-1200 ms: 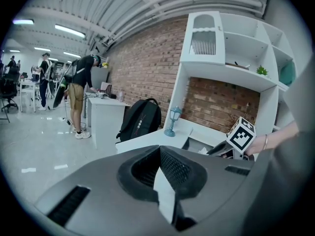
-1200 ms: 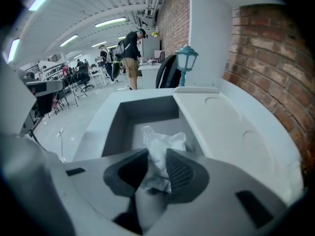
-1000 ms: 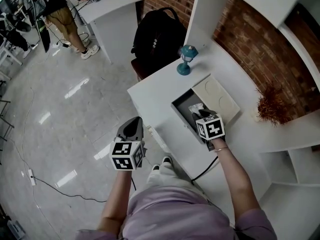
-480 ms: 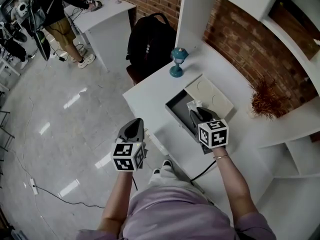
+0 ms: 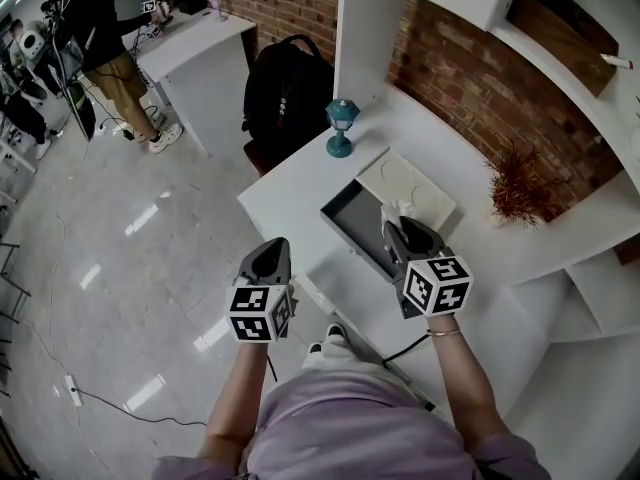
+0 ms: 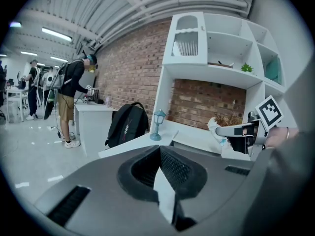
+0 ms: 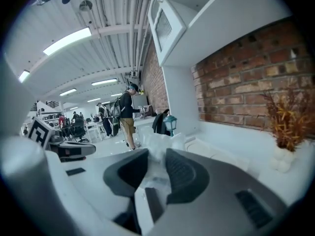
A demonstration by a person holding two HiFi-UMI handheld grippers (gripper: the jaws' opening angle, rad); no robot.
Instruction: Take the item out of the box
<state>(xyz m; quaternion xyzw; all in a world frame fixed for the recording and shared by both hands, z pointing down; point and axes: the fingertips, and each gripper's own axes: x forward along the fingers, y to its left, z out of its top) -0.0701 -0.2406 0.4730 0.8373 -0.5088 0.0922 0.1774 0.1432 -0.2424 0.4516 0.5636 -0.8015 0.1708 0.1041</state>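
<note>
A dark grey open box [image 5: 350, 220] lies on the white table [image 5: 290, 193], with its cream lid [image 5: 410, 188] beside it on the far side. My right gripper [image 5: 399, 226] hovers above the box's near right end, shut on a white plastic-wrapped item [image 5: 392, 209]. In the right gripper view the crinkled wrap [image 7: 155, 142] sits pinched between the pads of the right gripper [image 7: 156, 155]. My left gripper [image 5: 271, 250] hangs over the floor left of the table, shut and empty [image 6: 158, 154]. From there the right gripper [image 6: 242, 131] and the item [image 6: 216, 127] show at the right.
A teal lamp [image 5: 341, 128] stands at the table's far corner, a black backpack [image 5: 283, 86] on a chair behind it. A dried plant [image 5: 520, 188] sits by the brick wall. People stand at a white desk [image 5: 190, 43] far left. White shelves rise at the right.
The right gripper has risen out of the box with the wrapped item and come nearer to me. The left gripper has stayed about where it was.
</note>
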